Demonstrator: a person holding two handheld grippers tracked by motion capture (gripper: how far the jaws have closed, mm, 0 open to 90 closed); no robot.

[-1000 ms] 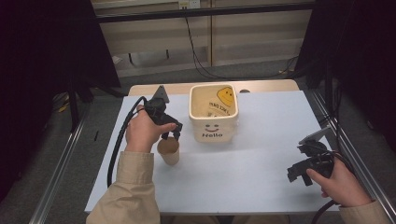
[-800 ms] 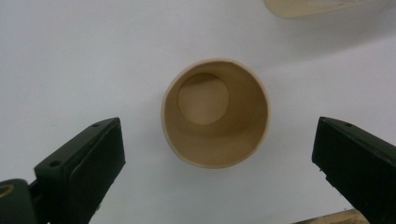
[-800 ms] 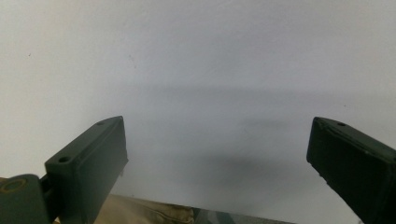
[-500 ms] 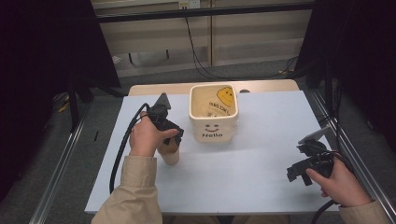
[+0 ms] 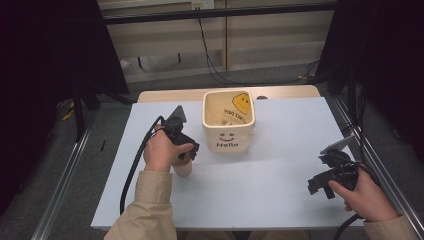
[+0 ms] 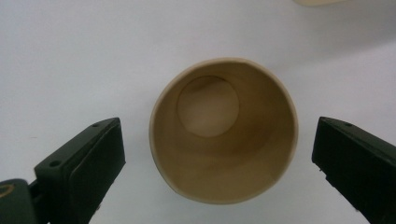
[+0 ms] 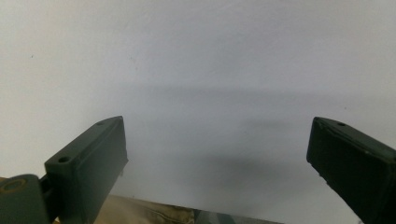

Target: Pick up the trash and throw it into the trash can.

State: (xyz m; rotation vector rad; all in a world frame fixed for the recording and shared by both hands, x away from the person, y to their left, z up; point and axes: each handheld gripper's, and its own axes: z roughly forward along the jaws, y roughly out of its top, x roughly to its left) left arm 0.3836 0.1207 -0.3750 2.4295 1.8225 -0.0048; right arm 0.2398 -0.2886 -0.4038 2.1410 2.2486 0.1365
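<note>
A tan paper cup (image 6: 224, 140) stands upright and empty on the white table; in the high view the cup (image 5: 182, 167) is just left of a cream bin. My left gripper (image 6: 219, 170) points straight down over it, open, one jaw on each side of the rim without touching. In the high view the left gripper (image 5: 186, 152) is held above the cup by a hand. My right gripper (image 7: 219, 172) is open over bare table, nothing between its jaws; it sits near the table's front right (image 5: 320, 186).
A cream square bin (image 5: 228, 125) marked "Hello" with a smiley stands at the table's middle back, holding a yellow smiley item (image 5: 242, 103). The white table top (image 5: 280, 165) ends at metal rails left and right. Cables trail from both grippers.
The left hand and gripper have shifted slightly toward the near side, settling lower over the cup. The right gripper has stayed in place.
</note>
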